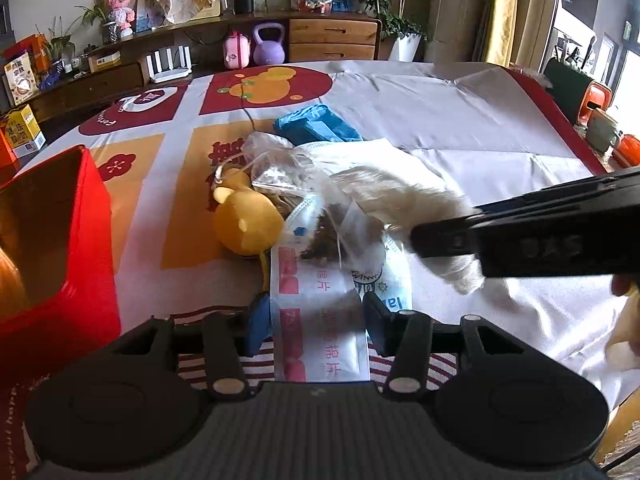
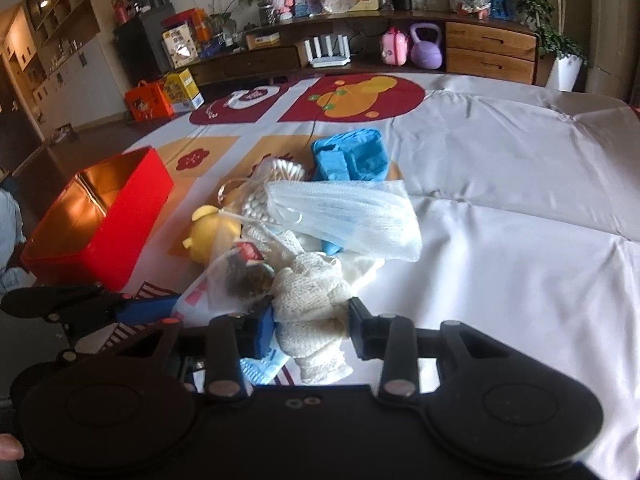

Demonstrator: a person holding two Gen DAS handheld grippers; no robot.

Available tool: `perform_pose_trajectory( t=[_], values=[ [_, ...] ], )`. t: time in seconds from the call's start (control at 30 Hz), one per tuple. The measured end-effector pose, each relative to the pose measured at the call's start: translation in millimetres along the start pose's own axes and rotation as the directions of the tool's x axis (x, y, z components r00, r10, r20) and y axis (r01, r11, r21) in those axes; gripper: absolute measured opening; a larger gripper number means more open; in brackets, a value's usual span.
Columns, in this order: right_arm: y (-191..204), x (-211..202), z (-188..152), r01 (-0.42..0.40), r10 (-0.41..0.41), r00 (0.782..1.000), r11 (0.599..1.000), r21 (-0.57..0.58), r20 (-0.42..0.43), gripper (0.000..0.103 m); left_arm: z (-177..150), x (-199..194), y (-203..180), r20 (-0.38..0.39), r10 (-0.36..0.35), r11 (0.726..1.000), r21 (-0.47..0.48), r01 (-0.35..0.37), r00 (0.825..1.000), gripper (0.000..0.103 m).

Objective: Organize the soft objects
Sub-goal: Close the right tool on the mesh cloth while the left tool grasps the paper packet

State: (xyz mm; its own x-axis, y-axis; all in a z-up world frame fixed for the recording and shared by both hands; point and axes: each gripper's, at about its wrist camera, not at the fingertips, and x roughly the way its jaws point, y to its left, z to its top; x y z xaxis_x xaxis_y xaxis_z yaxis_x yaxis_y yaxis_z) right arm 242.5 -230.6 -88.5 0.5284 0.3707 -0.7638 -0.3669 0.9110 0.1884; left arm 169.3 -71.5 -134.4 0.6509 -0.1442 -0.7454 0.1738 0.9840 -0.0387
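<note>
A pile of soft things lies on the bed cover: a yellow plush toy (image 1: 246,222) (image 2: 210,232), a bag of cotton swabs (image 2: 272,184), a pack of face masks (image 2: 344,216), a blue folded cloth (image 1: 316,124) (image 2: 350,156), a bag with dark fluff (image 1: 328,232) (image 2: 244,278). My left gripper (image 1: 312,318) is open around a white packet with red print (image 1: 320,336). My right gripper (image 2: 312,330) is closed on a cream knitted cloth (image 2: 312,312) (image 1: 412,208); it enters the left wrist view from the right.
An open red box (image 1: 56,240) (image 2: 100,216) with a gold inside stands at the left of the pile. The white sheet (image 2: 520,200) spreads to the right. A wooden sideboard (image 2: 488,52) with clutter runs along the far wall.
</note>
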Motion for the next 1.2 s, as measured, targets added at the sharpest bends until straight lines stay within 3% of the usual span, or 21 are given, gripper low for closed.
perform_pose_trajectory(
  t=[0.23, 0.33, 0.43, 0.6, 1.2],
  values=[
    [5, -27, 5, 0.020, -0.020, 0.998, 1.000, -0.003, 0.052, 0.037, 2, -22, 9, 0.033, 0.003, 0.999, -0.033, -0.002, 0.999, 0.049],
    [10, -34, 10, 0.127, -0.125, 0.989, 0.992, -0.020, 0.081, 0.037, 5, -31, 14, 0.047, 0.007, 0.999, -0.047, -0.005, 0.999, 0.049],
    [5, -43, 16, 0.083, -0.084, 0.993, 0.996, 0.019, 0.082, 0.037, 8, -42, 19, 0.067, 0.006, 0.998, -0.060, -0.002, 0.998, 0.049],
    [16, -52, 23, 0.082, -0.081, 0.992, 0.997, -0.009, 0.100, 0.037, 14, -63, 32, 0.098, 0.011, 0.996, -0.090, -0.002, 0.995, 0.049],
    [117, -40, 54, -0.008, 0.019, 0.996, 0.990, -0.140, 0.082, 0.037, 39, -117, 125, 0.133, 0.116, 0.974, -0.209, -0.087, 0.984, 0.049]
  ],
)
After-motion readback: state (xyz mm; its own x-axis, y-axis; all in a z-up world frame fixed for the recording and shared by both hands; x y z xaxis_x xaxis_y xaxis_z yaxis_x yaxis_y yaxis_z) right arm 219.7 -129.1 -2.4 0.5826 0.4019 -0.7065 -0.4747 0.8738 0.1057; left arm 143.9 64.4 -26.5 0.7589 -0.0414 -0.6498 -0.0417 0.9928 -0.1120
